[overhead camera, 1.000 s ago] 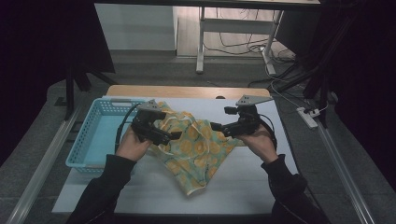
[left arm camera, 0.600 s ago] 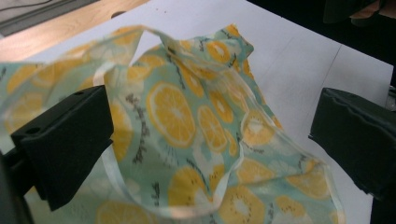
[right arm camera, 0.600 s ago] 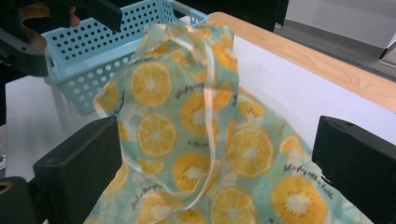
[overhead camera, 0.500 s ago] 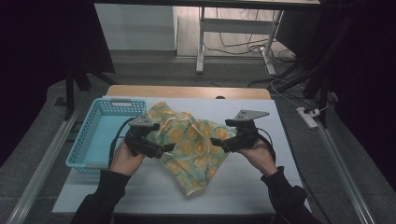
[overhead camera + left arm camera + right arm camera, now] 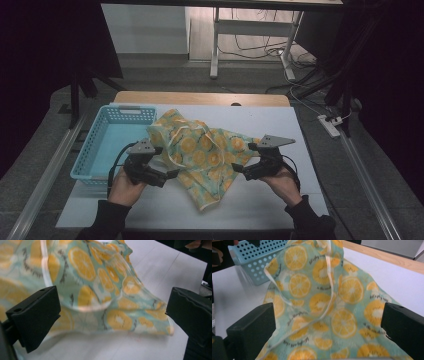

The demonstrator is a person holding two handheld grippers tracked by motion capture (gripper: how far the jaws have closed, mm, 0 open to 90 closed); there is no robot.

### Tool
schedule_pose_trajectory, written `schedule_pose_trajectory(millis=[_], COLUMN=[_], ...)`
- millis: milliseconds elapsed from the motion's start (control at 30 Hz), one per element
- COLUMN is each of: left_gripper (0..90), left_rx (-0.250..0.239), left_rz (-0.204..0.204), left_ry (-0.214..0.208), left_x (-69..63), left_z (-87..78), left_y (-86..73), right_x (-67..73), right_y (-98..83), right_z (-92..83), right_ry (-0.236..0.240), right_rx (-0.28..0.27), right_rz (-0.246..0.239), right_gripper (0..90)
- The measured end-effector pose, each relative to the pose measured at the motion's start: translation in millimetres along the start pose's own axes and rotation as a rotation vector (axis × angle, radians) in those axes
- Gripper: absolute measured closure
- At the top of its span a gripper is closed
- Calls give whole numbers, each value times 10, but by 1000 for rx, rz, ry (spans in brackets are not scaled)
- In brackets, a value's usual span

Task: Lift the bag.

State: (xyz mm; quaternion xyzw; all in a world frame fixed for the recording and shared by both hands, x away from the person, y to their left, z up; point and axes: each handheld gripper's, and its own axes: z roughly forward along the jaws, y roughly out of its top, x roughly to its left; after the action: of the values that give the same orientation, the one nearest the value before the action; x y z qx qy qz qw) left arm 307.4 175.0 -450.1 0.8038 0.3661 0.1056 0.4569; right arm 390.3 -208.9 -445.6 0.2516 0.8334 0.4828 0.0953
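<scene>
I see the white table [image 5: 300,125] w/ a wooden strip along its far edge; everything sits on it. Biggest item on top is the citrus-print cloth [image 5: 202,152], teal w/ orange slices & white trim, lying rumpled mid-table, one corner humped up toward the basket, another trailing toward my near edge. In the right gripper view the cloth [image 5: 322,302] rises in a fold ahead of the jaws, white strap looping down its front. In the left gripper view the cloth [image 5: 100,290] is blurred, its edge resting on the table.

Light-blue basket [image 5: 107,142] sits at table's left, just beside the cloth's far corner.

Left gripper [image 5: 170,174] is in my left hand, near the cloth's left edge, pointed at it. Jaws stand wide apart, nothing pinched; cloth lies beyond the pads, not between them.

Right gripper [image 5: 239,169] is in my right hand at the cloth's right edge. Its jaws have just been opening & are spread wide now, pads clear of the fabric; nothing held.
</scene>
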Motion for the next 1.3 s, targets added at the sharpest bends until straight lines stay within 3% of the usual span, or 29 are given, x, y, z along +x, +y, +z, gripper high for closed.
schedule_pose_trajectory(millis=[400, 600, 733, 867, 1100, 1300], left_gripper=[0, 0, 0, 0, 0, 0], left_rx=[-15, -21, -14, -10, 41, 62], left_rz=[-67, -100, -110, -126, -156, -189], left_ry=[68, 106, 123, 145, 212, 241], left_x=[-73, -114, -151, -180, -146, -116], left_z=[-325, -472, -555, -643, -729, -779], left_y=[-525, -783, -931, -1073, -1295, -1390], right_x=[128, 165, 190, 199, 227, 260], right_y=[-430, -653, -782, -909, -1092, -1199], right_z=[-286, -447, -556, -663, -845, -938], right_ry=[-49, -99, -154, -176, -206, -206], right_rx=[13, 29, 55, 67, 89, 117], right_rz=[22, 41, 29, 57, 120, 152], right_gripper=[0, 0, 0, 0, 1, 1])
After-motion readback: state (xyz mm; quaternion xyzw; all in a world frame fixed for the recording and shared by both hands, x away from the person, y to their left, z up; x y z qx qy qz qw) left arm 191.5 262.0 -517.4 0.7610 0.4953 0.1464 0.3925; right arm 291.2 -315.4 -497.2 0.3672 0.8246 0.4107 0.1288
